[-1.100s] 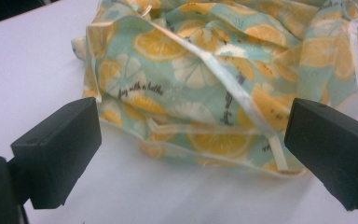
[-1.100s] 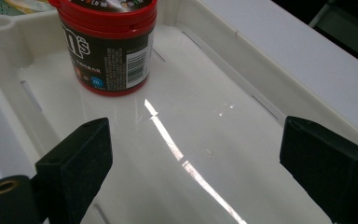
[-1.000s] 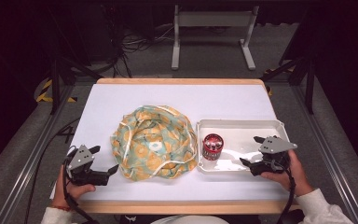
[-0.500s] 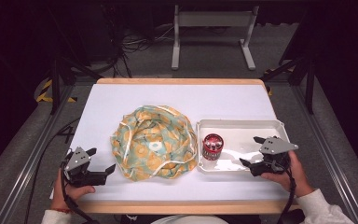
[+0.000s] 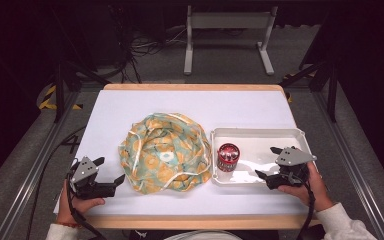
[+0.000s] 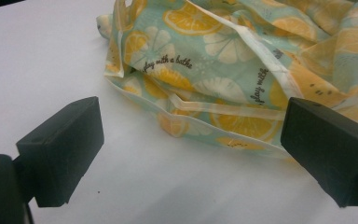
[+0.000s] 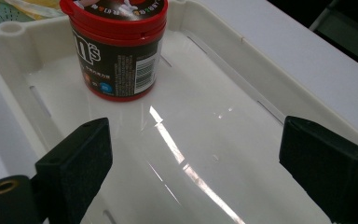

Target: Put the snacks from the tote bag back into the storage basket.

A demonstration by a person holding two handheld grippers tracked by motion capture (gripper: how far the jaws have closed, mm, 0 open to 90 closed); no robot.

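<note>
Lemon-print bag lies crumpled in a round heap at the middle of the white table, just left of a white tray. Left gripper rests on the table near the bag's left edge; its jaws have just been closing a little but stand apart with nothing between them (the bag's hem lies just beyond). Right gripper hovers over the tray, jaws wide and empty, facing a red-lidded candy jar standing upright in the tray's left end.
</note>
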